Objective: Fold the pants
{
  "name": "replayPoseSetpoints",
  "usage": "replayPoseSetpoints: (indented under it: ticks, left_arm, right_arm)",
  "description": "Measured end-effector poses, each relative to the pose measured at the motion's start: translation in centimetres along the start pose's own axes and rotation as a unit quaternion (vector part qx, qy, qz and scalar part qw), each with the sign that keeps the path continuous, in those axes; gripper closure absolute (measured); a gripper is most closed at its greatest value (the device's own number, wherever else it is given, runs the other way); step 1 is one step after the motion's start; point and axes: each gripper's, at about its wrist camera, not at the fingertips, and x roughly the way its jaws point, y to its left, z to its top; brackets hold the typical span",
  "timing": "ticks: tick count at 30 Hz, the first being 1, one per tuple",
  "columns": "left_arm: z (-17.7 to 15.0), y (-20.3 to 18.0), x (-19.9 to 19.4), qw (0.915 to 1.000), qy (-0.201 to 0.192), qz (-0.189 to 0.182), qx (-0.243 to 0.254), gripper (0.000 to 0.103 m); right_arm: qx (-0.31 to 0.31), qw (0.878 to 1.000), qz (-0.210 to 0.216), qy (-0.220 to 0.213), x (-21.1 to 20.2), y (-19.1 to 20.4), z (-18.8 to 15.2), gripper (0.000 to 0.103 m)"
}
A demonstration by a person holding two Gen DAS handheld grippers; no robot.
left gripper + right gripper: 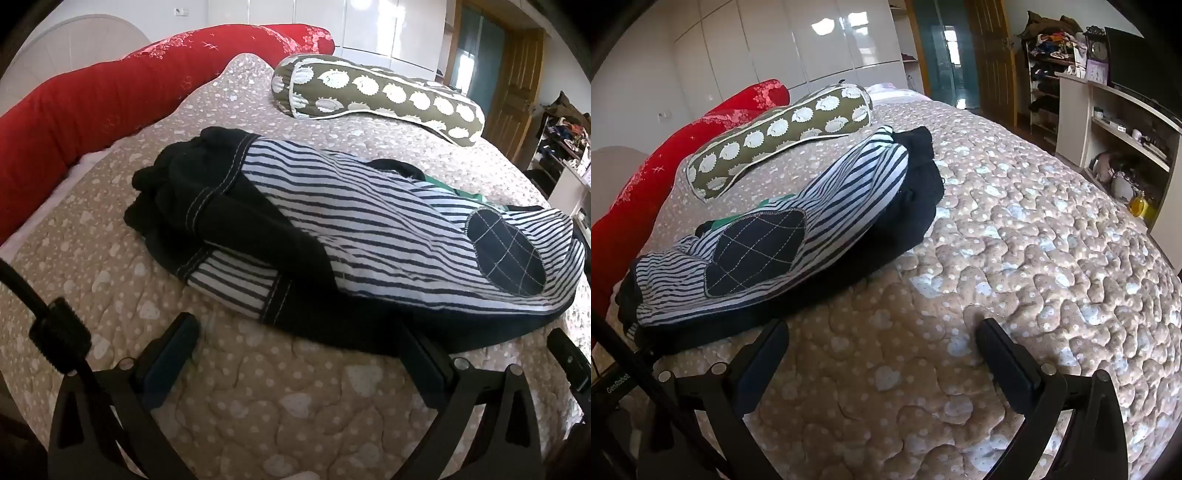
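Bed (258, 398) covered by a beige quilt printed with pale hearts and dots. On it lie the pants (332, 229) — navy and white stripes, dark waistband and cuffs, a dark stitched patch (506, 254) on the upper face — bunched in a loose heap with something green (469, 192) showing beneath. Behind the pants lies an olive bolster (380, 92) with pale round motifs; a long red bolster (92, 103) runs along the far edge of the bed. At the room's side, open shelves (1123, 125) hold small items too blurred to name.

Left gripper (295, 354): jaws spread wide, pinching nothing, over bare quilt just in front of the pants; one finger lies against the dark hem. Right gripper (882, 350): jaws likewise spread and empty, over bare quilt — the pants lie ahead and to the left, their dark edge just beside one finger.
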Motion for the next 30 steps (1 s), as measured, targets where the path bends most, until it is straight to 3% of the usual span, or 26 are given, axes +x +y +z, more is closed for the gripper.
replayPoseSetpoints:
  ticks: [23, 30]
  left_arm:
    - [-0.2, 0.1, -0.5, 0.9996, -0.023, 0.018, -0.004, 0.0]
    - [-0.3, -0.4, -0.2, 0.9986, -0.028, 0.044, 0.001, 0.0]
  right_arm:
    - [0.001, 1.0, 0.003, -0.004, 0.0, -0.5, -0.4, 0.0]
    - [0.024, 0.998, 0.047, -0.018, -1.1, -2.1, -0.7, 0.0]
